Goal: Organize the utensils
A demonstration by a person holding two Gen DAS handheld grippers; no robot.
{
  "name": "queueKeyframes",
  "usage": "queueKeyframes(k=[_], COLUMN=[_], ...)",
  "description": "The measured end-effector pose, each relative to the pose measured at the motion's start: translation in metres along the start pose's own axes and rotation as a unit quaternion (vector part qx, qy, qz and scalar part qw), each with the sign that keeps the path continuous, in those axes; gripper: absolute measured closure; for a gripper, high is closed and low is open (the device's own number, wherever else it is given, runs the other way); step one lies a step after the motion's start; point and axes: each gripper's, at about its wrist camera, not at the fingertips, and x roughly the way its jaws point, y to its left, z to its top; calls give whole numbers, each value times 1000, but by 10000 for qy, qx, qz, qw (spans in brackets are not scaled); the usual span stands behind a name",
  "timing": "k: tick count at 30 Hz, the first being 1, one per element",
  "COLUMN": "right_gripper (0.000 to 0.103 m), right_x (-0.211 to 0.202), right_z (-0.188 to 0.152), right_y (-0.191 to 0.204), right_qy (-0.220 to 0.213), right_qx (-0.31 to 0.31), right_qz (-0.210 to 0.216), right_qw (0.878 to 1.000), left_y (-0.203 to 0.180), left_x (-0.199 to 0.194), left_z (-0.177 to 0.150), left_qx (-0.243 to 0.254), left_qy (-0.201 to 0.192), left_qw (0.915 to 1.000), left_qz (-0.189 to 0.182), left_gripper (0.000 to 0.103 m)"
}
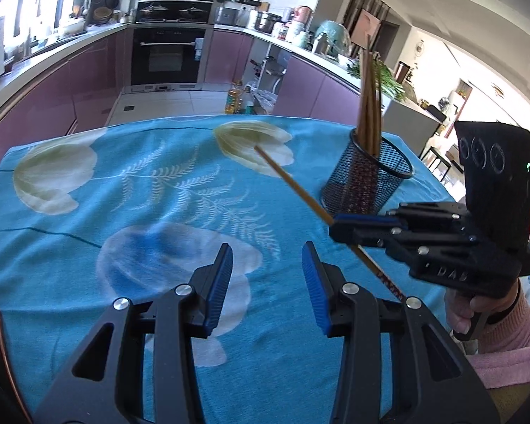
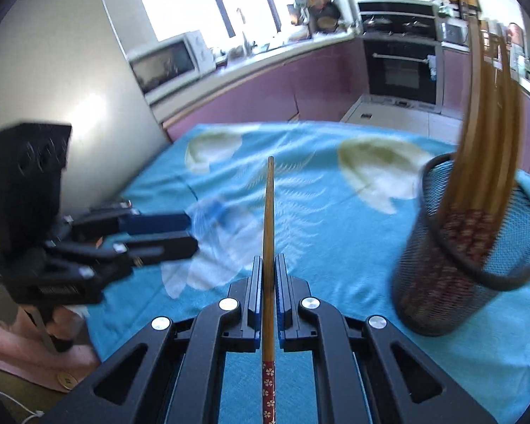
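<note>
My right gripper (image 2: 268, 265) is shut on a single wooden chopstick (image 2: 268, 219) with a red flowered end; it points forward above the table. In the left wrist view the right gripper (image 1: 339, 226) holds this chopstick (image 1: 289, 180) just left of a black mesh holder (image 1: 365, 173). The holder (image 2: 466, 247) stands on the table's right side with several chopsticks (image 2: 491, 134) upright in it. My left gripper (image 1: 266, 268) is open and empty above the cloth, and it also shows in the right wrist view (image 2: 190, 233) at the left.
A blue cloth with tulip prints (image 1: 141, 183) covers the table. Behind it are purple kitchen cabinets (image 1: 70, 81), an oven (image 1: 166, 56), and a microwave (image 2: 169, 60) on the counter. The table's far edge drops to the floor.
</note>
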Motion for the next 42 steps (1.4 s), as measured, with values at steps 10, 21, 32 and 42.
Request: queueKeyframes(k=[10, 21, 32, 42], right_gripper=[97, 97, 97, 93], right_x=[-58, -100, -81, -57], right_z=[11, 34, 49, 30], right_y=[-21, -57, -80, -84], right_qy=[-1019, -2368, -3418, -3232], right_qx=[319, 640, 695, 687], right_qz=[-112, -576, -1588, -2277], right_qw=[9942, 9677, 9237, 9159], left_y=[-32, -39, -36, -25], left_x=[10, 14, 20, 28], left_z=[11, 15, 17, 17], left_qx=[370, 458, 436, 344], left_qy=[16, 67, 121, 182], left_qw=[9990, 9986, 9986, 9987], left_qz=[-267, -271, -259, -328], left_gripper=[63, 63, 63, 63])
